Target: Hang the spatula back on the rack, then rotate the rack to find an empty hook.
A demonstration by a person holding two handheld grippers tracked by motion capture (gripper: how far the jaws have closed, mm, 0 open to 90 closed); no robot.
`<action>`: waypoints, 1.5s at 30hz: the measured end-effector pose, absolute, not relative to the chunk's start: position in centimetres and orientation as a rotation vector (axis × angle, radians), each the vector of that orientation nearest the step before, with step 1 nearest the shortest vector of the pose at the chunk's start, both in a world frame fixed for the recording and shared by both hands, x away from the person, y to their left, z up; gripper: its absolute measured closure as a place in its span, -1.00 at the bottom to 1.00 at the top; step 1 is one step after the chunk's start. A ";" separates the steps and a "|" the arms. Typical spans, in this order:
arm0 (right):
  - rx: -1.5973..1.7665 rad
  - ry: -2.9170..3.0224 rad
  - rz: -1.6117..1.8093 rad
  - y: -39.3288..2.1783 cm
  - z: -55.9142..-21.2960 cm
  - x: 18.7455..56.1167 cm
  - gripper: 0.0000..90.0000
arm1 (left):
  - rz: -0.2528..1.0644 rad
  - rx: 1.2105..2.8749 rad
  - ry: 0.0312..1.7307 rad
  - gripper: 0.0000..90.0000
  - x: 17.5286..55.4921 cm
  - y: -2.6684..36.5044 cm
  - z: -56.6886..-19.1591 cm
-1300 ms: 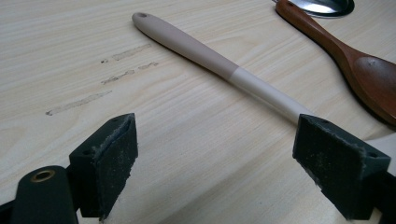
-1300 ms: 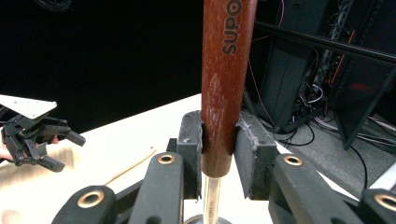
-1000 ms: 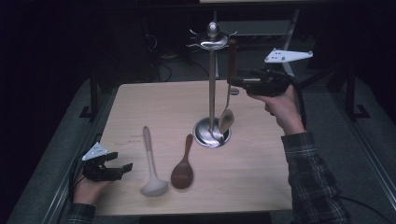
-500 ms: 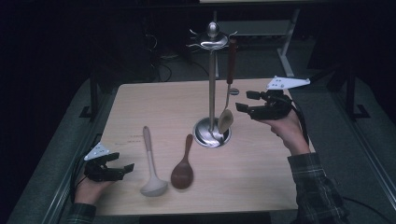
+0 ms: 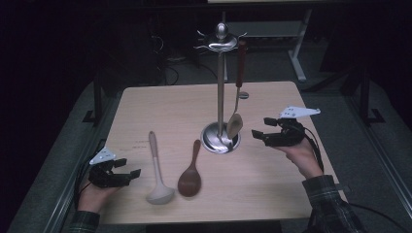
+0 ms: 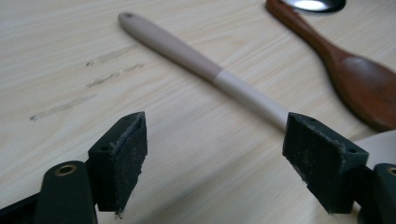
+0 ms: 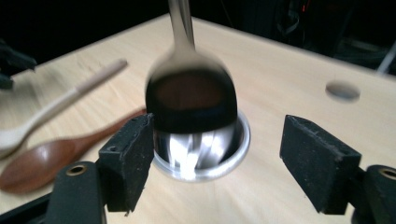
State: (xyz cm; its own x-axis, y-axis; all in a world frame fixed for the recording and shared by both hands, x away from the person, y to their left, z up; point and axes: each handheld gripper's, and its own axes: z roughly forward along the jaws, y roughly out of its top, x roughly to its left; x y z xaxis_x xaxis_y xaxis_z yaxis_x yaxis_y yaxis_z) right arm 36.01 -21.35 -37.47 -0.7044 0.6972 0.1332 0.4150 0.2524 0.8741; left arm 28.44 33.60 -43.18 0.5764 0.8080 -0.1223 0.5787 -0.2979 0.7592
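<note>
Two grippers, both empty. Right gripper (image 5: 258, 133) fingers just opening, wide apart, beside metal spoon (image 5: 235, 125) hanging on stand (image 5: 221, 92). Left gripper (image 5: 127, 173) fingers wide, just closing slightly, near pale ladle (image 5: 156, 167) and brown wooden spoon (image 5: 190, 177) lying on worktop (image 5: 170, 107).

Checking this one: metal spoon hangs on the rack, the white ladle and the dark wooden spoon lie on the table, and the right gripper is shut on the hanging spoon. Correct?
Not quite. The right gripper is open: in the right gripper view its jaws stand wide apart with the metal spoon beyond them, untouched. The rest holds: the spoon hangs on the rack, and the white ladle and dark wooden spoon lie on the table.
</note>
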 end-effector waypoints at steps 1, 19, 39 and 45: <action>1.036 2.249 1.428 -21.5 -38.0 35.9 -0.44 | 0.355 1.998 1.108 -0.48 28.5 33.4 -42.9; 1.073 2.320 1.326 -22.6 -42.2 33.8 -0.63 | 0.205 2.064 0.933 0.76 30.9 28.5 -36.2; 1.120 2.342 1.236 -23.6 -45.0 31.7 -0.67 | 0.194 2.121 0.631 1.00 35.6 21.2 -23.9; 1.119 2.341 1.225 -23.8 -45.4 31.5 -0.67 | 0.204 2.129 0.563 1.00 37.1 18.8 -19.8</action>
